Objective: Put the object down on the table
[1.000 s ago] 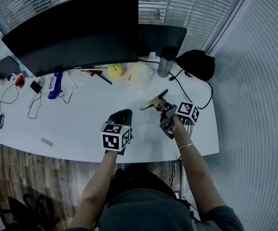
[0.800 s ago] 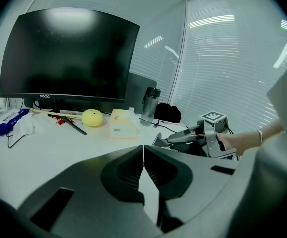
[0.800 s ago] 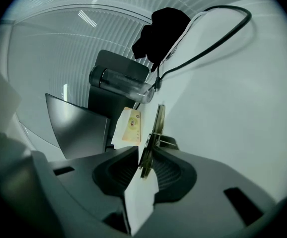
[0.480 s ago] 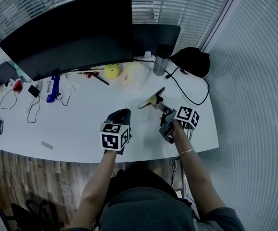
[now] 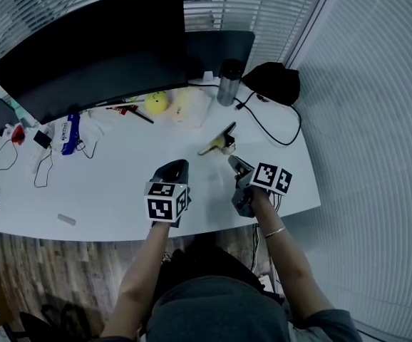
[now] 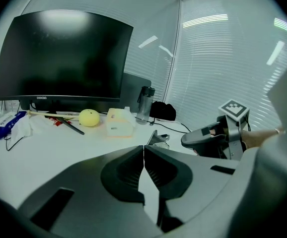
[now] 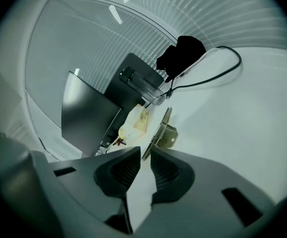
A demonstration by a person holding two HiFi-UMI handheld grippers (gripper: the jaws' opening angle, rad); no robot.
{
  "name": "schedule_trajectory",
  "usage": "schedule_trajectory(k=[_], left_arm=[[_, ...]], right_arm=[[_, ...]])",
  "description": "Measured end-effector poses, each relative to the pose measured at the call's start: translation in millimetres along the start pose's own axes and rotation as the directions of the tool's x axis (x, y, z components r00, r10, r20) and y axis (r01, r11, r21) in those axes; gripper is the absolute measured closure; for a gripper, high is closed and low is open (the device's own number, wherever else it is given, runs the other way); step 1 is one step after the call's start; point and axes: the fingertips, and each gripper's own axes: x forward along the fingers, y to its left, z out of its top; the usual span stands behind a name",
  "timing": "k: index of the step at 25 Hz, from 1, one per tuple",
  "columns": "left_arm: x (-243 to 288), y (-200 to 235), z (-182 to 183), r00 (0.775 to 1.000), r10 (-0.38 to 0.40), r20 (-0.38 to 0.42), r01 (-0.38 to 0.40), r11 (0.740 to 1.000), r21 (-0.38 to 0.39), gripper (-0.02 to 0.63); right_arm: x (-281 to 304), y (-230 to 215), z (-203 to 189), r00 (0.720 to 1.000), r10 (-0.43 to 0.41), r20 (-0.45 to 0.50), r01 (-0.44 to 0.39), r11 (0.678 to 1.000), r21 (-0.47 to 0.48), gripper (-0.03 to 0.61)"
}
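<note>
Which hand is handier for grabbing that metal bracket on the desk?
Probably right: the right tool points straight at the bracket, jaws slightly apart. The left tool sits farther off, jaws together.

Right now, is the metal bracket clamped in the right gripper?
No: in the head view the metal bracket lies on the white table, clear of the right gripper, whose jaws stand slightly apart and empty.

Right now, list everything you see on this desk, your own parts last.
table: one, white, carrying everything
monitor: one, black, along the back
metal bracket: one, brassy-grey, lying mid-table
ball: one, yellow, below monitor
box: one, pale, beside ball
bottle: one, grey, back right
bag: one, black, right of bottle
cable: one, black, right side
left tongs: one, dark, shut, empty
right tongs: one, dark, slightly open, empty
</note>
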Motion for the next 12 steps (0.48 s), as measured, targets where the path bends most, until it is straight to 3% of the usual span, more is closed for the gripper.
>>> schedule_trajectory(k=[12], left_arm=[[-18, 1, -7, 1.0, -0.026, 0.008, 0.026, 1.0, 0.003, 0.589]], right_arm=[[-29, 37, -18, 0.996, -0.051, 0.07, 0.066, 0.971, -0.231, 0.558]])
